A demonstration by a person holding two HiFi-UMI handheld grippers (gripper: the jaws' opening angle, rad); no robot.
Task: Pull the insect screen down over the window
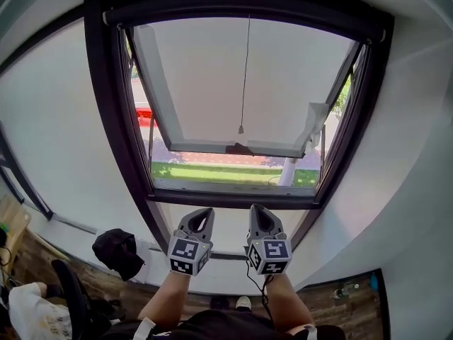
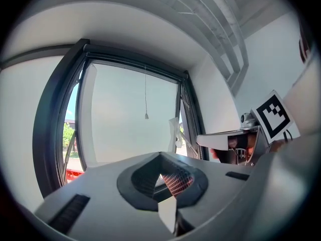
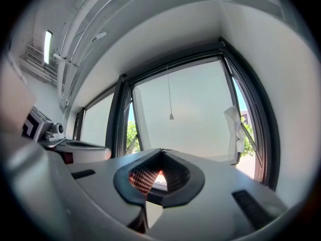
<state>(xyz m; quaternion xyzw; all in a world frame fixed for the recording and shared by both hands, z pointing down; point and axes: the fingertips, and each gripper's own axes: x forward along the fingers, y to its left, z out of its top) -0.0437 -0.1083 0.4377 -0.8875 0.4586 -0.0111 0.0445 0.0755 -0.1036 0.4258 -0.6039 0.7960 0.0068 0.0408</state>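
In the head view, a black-framed window (image 1: 113,119) fills the wall ahead. Its white-paned sash (image 1: 212,83) is swung outward at the bottom, above a green strip of grass (image 1: 212,172). The dark roller bar of the insect screen (image 1: 248,16) lies along the top of the frame, so the screen is up and not over the opening. A thin pull cord (image 1: 245,69) hangs from the bar at mid-window and ends in a small weight (image 1: 241,129). Low in the view, before the sill, the grey left gripper (image 1: 202,217) and the grey right gripper (image 1: 257,214) sit side by side. Both point at the window and are well apart from the cord. A crumpled black cloth bundle (image 1: 118,250) lies on the ledge at lower left.

In the left gripper view, the jaws meet at their tips with nothing between them. The cord hangs ahead against the pale pane, and the right gripper's marker cube (image 2: 274,117) shows at the right edge.

In the right gripper view, the jaws are likewise closed together and empty. The cord hangs beyond them, and a white scrap (image 3: 234,127) clings to the sash's right side.
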